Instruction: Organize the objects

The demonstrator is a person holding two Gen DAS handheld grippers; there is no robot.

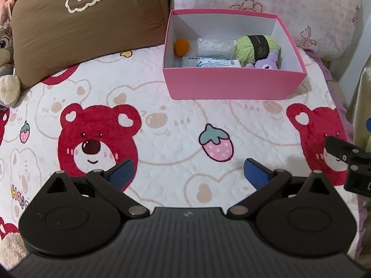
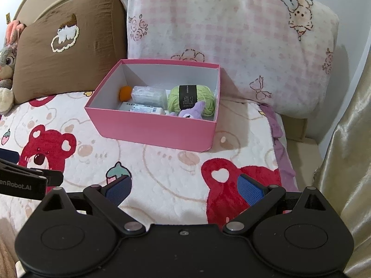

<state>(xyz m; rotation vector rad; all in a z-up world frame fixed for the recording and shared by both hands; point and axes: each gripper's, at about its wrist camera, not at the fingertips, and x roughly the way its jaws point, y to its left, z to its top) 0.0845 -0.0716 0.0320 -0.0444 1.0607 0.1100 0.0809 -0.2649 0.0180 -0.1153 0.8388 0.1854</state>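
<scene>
A pink box stands on the bear-print blanket near the pillows. Inside lie an orange ball, a clear plastic pack, a white wipes packet, a green yarn ball and a purple plush toy. My left gripper hovers open over the blanket in front of the box, nothing between its blue pads. My right gripper is open too, empty, nearer the bed's right side.
A brown pillow and a pink checked pillow lean behind the box. A plush rabbit sits at the far left. A gold curtain hangs beyond the bed's right edge.
</scene>
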